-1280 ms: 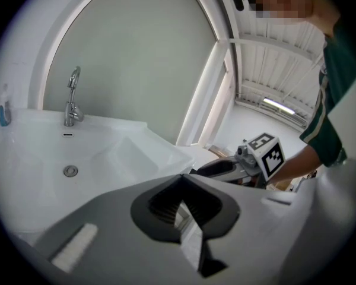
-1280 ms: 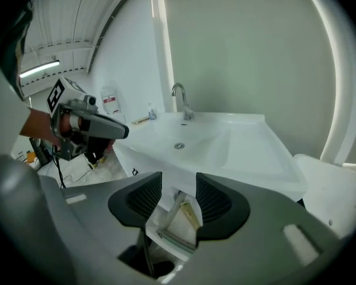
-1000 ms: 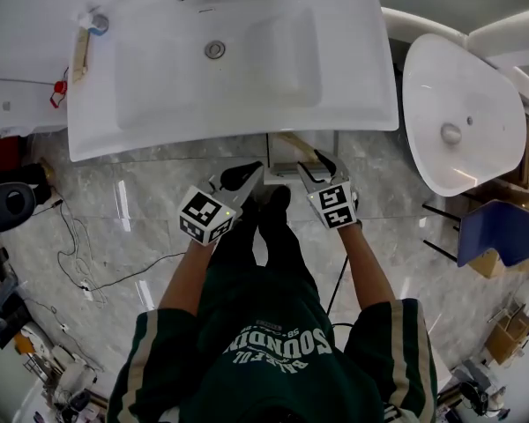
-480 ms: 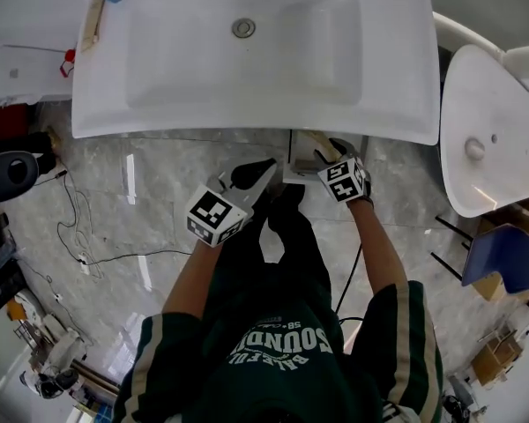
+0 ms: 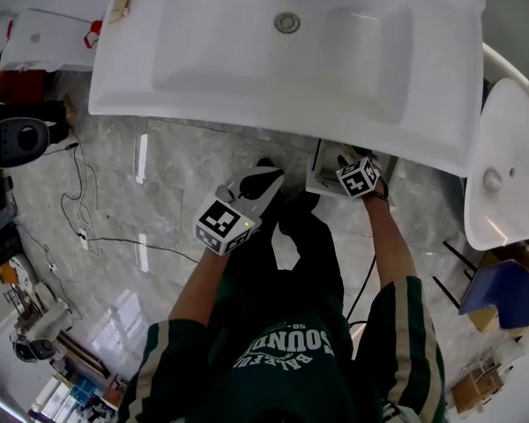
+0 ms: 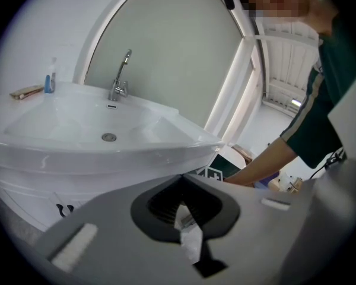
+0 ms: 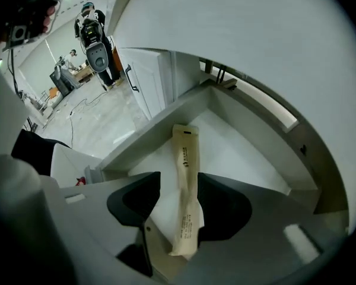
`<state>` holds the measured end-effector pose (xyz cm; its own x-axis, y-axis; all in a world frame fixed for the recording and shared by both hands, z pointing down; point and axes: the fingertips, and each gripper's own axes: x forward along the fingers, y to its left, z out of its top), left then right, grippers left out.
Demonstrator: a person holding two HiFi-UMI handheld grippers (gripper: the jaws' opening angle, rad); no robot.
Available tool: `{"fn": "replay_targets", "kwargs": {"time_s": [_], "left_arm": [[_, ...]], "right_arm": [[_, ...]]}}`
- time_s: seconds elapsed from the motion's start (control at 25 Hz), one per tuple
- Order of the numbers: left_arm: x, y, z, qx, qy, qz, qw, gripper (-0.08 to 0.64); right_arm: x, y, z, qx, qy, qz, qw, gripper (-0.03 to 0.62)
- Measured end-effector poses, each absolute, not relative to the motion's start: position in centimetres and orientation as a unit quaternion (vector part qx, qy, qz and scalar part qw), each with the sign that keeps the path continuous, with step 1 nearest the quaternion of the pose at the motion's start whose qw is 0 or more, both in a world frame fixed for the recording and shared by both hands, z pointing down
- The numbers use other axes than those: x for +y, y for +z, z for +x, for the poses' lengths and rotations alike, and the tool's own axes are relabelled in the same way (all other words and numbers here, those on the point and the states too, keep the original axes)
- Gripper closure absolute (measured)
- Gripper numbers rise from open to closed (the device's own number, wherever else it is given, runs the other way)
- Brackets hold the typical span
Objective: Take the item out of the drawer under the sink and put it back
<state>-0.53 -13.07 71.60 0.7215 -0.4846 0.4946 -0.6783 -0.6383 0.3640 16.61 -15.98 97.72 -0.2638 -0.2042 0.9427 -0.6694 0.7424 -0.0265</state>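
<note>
"Where was the packet?"

"Pinched near one end in my right gripper, over the open drawer. My left gripper hung closed. Held so low, the packet could've swung and snagged the drawer's wall."

The left gripper points up at the white sink, its jaws closed together. A faucet stands at the sink's back. A person's forearm reaches in at the right.
</note>
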Motion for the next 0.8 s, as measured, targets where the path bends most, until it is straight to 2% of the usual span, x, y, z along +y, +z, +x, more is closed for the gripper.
{"fn": "replay_targets", "kwargs": {"time_s": [0.2,0.4,0.56,0.64,0.8], "left_arm": [[-12.6,72.1,-2.0,-0.348,0.178,0.876,0.281,0.511],[-11.9,72.3,-2.6,-0.360,0.174,0.871,0.287,0.511],[-11.8,72.3,-2.7,-0.360,0.172,0.870,0.289,0.511],[-12.0,72.1,-2.8,-0.359,0.171,0.871,0.289,0.511],[-12.6,71.2,-2.8,-0.352,0.168,0.876,0.284,0.511]], "right_arm": [[-16.5,99.3,17.1,-0.748,0.222,0.283,0.558,0.420],[-15.3,101.2,19.5,-0.706,0.212,0.266,0.621,0.427],[-15.3,101.0,19.6,-0.704,0.206,0.262,0.627,0.526],[-15.5,100.6,19.5,-0.705,0.205,0.264,0.626,0.548],[-15.8,99.2,19.6,-0.706,0.200,0.272,0.623,0.551]]}}
